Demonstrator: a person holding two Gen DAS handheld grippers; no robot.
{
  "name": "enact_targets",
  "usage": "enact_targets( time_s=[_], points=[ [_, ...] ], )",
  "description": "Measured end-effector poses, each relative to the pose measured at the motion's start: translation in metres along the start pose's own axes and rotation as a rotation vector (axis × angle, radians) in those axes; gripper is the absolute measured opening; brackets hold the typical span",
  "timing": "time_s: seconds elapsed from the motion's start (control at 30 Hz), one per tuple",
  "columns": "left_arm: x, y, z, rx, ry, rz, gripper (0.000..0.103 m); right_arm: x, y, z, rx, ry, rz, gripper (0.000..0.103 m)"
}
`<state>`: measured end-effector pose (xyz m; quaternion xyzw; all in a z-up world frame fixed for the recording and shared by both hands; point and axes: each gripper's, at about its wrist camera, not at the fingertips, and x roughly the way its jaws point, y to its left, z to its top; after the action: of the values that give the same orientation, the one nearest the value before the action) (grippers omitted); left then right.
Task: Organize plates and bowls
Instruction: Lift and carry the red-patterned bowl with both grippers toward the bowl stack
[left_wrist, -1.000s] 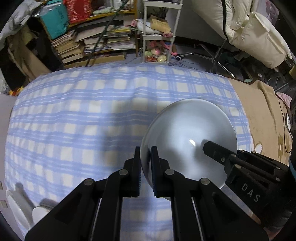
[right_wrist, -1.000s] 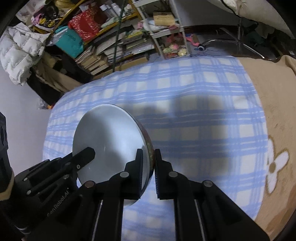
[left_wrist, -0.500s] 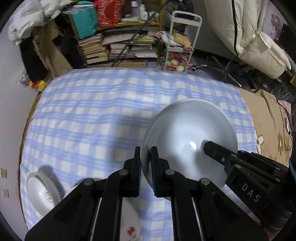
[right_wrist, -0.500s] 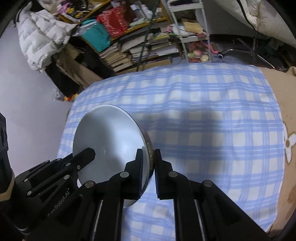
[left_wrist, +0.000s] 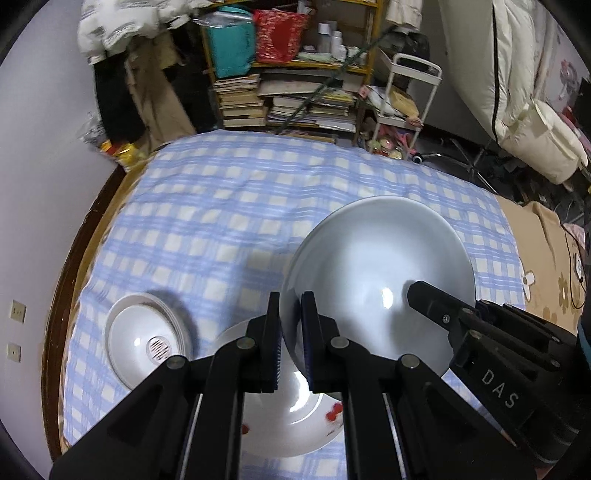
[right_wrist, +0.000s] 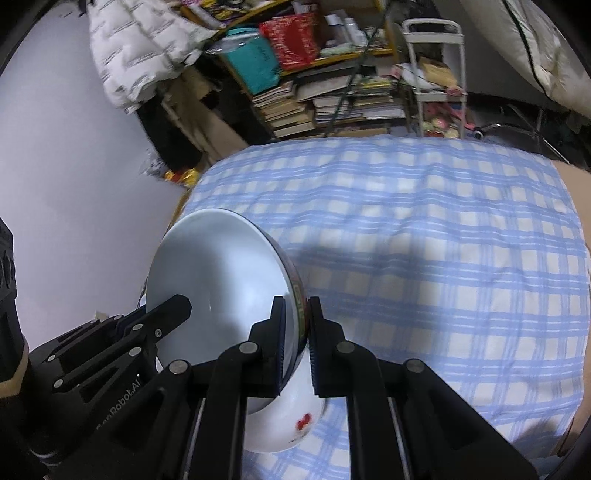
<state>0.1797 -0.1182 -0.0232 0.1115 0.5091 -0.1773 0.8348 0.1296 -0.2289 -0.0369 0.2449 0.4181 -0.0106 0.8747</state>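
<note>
Your left tongs (left_wrist: 290, 314) pinch the near rim of a white bowl (left_wrist: 376, 280), and your right tongs (right_wrist: 296, 317) pinch the opposite rim of that same bowl (right_wrist: 218, 280), so you hold it between both hands, raised above the bed (left_wrist: 229, 206). In the left view the right tongs reach in from the right, one finger lying across the bowl's inside; in the right view the left tongs come in from the lower left the same way. Just below the bowl, a plate (left_wrist: 295, 424) with small red marks lies on the blue-checked cover. Beside the plate, to the left in the left view, sits a smaller white bowl (left_wrist: 147, 339) with a red stamp in its bottom. Beyond the bed stand stacked books (left_wrist: 280, 103) and a white cart (left_wrist: 406, 99).
</note>
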Motion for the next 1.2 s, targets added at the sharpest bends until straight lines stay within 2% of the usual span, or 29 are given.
enact_targets(
  time_s=[0.27,0.73,1.2],
  points=[
    [-0.019,0.057,-0.021,-0.064,-0.024,0.037,0.01,0.007,0.06,-0.017,-0.089,-0.003,0.023,0.013],
    [-0.017,0.141,-0.041,-0.147,-0.018,0.059,0.01,0.046,0.134,-0.032,-0.153,0.026,0.061,0.013],
    [0.003,0.217,-0.056,-0.231,0.004,0.1,0.01,0.116,0.188,-0.049,-0.202,0.109,0.125,0.013]
  ],
)
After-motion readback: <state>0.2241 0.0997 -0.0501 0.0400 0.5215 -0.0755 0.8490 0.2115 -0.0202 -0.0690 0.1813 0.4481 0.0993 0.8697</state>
